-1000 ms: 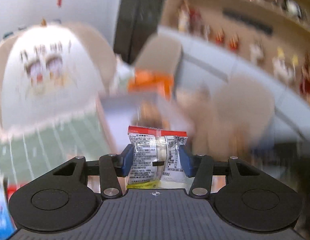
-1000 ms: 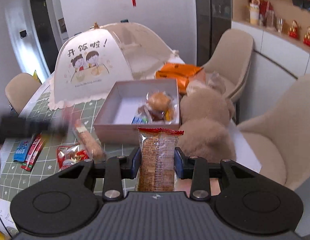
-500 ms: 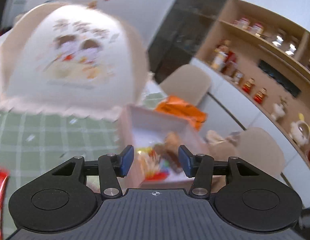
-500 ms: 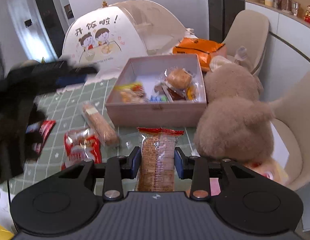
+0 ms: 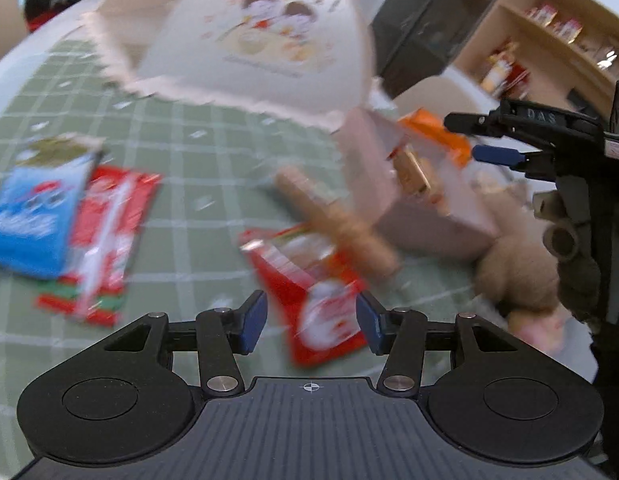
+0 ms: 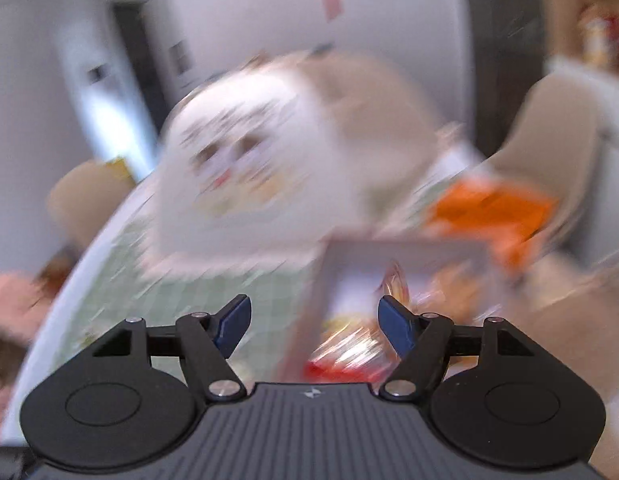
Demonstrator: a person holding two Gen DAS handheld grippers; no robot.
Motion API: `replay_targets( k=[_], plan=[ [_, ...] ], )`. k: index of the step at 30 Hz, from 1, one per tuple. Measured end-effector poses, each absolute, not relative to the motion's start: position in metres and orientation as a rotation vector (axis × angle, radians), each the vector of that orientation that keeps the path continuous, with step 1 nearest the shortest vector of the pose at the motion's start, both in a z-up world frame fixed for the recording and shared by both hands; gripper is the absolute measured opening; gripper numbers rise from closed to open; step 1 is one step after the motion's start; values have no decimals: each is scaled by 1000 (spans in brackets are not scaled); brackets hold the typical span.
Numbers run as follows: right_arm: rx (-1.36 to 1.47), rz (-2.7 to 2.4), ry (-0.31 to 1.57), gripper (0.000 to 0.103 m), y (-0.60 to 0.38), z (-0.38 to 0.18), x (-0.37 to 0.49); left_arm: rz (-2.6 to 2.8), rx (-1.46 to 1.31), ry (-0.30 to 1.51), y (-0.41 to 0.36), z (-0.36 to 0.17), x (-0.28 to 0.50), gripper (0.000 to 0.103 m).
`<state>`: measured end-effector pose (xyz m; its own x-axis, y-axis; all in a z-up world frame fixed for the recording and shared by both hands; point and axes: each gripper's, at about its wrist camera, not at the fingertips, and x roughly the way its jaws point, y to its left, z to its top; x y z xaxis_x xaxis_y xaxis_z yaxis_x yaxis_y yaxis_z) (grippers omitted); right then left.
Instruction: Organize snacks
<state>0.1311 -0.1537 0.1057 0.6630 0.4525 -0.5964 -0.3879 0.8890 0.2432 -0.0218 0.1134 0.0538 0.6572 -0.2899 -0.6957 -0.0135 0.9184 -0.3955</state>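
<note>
The empty, spread left gripper (image 5: 311,322) hovers directly over a red-and-white foil snack packet (image 5: 309,292), whose long axis points away; the right gripper (image 6: 313,330) is likewise spread and empty.

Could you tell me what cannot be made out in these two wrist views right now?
- Right wrist view: motion blur smears the box and its contents; single snacks cannot be told apart.
- Right wrist view: print on the food cover is unreadable, blurred.
- Left wrist view: labels on the red packet and blue packet are blurred.
- Left wrist view: the right gripper is cut off by the right edge.
- Left wrist view: the box interior is hidden by its near wall and blur.
</note>
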Motion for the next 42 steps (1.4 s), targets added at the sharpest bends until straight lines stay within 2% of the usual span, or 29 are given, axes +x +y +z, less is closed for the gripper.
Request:
replay_targets(
  k=[4, 10, 11, 13, 15, 23, 30, 35, 39, 42],
  plan=[
    [-61, 586, 811, 69, -103, 61, 113, -131, -383, 896, 126, 40, -34, 54],
    [-242, 505, 800, 66, -68, 20, 100, -35, -381, 866, 148, 42, -37, 54],
    [-218, 503, 825, 62, -69, 15, 102, -27, -379, 859, 152, 45, -37, 54],
    [-160, 508, 879, 41, -75, 10, 101, -2, -379, 839, 161, 50, -37, 54],
    [-152, 554, 898, 31, -76, 13, 88, 36, -375, 811, 171, 55, -36, 54],
    [-88, 621, 945, 31, -80, 10, 32, 85, -425, 783, 204, 68, -24, 54],
    [-67, 562, 954, 31, -108, 8, 10, 78, -325, 833, 205, 54, -5, 54],
    [-102, 522, 935, 32, -116, 9, 0, 170, -203, 804, 213, 51, 17, 54],
    [-127, 489, 929, 46, -118, 6, -3, 347, -199, 765, 239, 48, 26, 54],
    [-103, 478, 941, 50, -124, 3, -3, 339, -301, 794, 259, 38, 32, 54]
  ],
)
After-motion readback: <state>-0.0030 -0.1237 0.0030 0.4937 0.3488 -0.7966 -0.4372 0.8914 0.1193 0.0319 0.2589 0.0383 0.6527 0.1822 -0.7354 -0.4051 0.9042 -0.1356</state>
